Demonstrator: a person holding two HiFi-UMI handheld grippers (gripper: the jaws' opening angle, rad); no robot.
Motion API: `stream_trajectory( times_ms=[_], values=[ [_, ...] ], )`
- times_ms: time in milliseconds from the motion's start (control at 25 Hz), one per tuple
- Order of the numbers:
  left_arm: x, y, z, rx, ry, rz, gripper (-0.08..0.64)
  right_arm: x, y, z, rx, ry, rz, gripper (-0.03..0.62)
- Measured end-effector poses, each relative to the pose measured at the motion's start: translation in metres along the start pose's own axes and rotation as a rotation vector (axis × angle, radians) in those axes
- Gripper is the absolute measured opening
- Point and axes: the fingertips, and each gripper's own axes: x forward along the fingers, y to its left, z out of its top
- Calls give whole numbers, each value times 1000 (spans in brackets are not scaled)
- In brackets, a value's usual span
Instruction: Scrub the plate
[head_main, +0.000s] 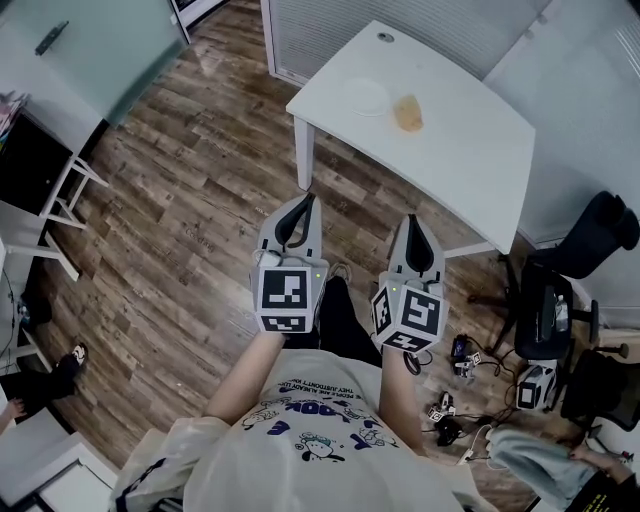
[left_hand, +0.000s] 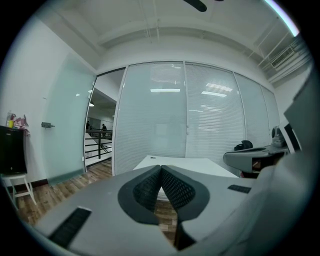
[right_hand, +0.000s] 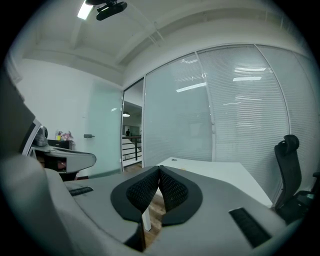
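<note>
A white plate (head_main: 366, 97) lies on the white table (head_main: 460, 150) ahead, with a tan sponge (head_main: 407, 113) just to its right. Both grippers are held side by side over the wood floor, short of the table's near edge. My left gripper (head_main: 309, 199) is shut with its tips touching and nothing between them; its own view shows the closed pads (left_hand: 161, 169) pointing at the table (left_hand: 175, 163). My right gripper (head_main: 412, 219) is likewise shut and empty, seen in the right gripper view (right_hand: 159, 168) with the table (right_hand: 220, 176) beyond.
A black office chair (head_main: 590, 240) stands right of the table, with cables and small devices (head_main: 465, 360) on the floor near it. Glass partitions with blinds (left_hand: 190, 110) rise behind the table. A black cabinet on a white stand (head_main: 45, 180) is at the left.
</note>
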Motion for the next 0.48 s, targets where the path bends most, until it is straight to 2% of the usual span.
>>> stream_trajectory(
  times_ms=[480],
  values=[
    [104,1,11,6,30,36,31,101,-48,7,13,11,34,0]
  ],
)
